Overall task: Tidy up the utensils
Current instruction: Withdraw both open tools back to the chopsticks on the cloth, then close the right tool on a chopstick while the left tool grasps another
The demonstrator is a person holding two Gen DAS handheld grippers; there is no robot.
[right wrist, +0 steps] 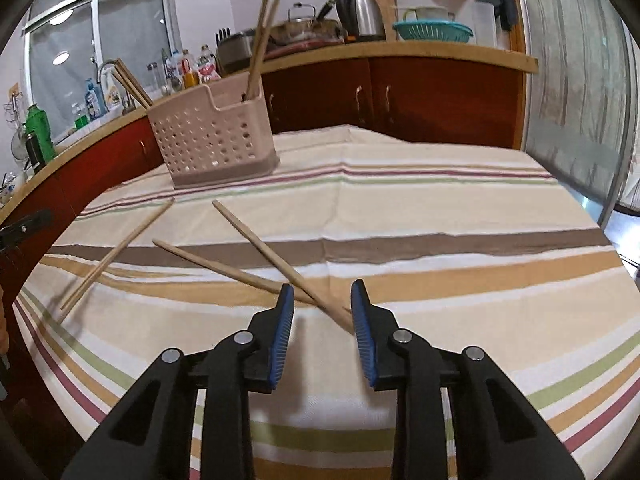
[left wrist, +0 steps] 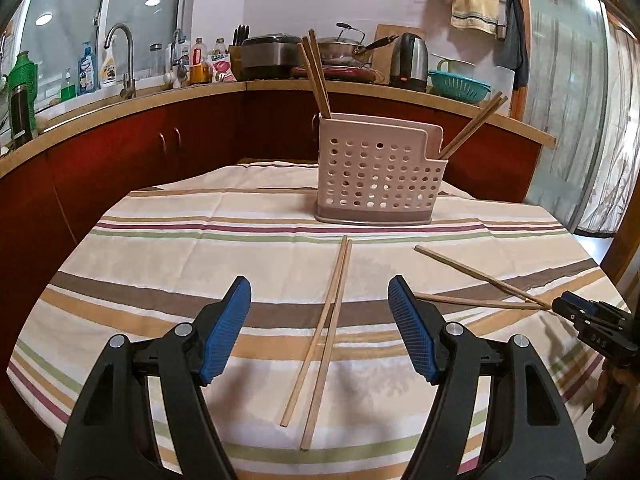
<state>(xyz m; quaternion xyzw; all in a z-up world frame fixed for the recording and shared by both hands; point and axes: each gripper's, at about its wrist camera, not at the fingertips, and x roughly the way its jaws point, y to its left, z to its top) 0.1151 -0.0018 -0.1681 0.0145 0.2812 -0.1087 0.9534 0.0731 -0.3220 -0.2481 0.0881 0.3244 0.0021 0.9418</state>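
— Striped cloth covers the counter (left wrist: 160, 248) ahead of us, kitchen cupboards behind. How far are we?

— Partway, we'd judge. Four chopsticks already stand in the pink holder (left wrist: 380, 176), well ahead of both tools. Four remain: a parallel pair (left wrist: 320, 344) lying between the released jaws of our left hand-held gripper (left wrist: 320, 300), untouched, and a crossed pair (right wrist: 280, 264) whose near ends sit between the fingers of our right hand-held gripper (right wrist: 322, 292). One stick touches its right pad, the left pad is clear, so nothing is clamped.

— Room to move?

— Plenty of bare cloth beyond both tools; the counter's edge drops off nearby beside the right one.
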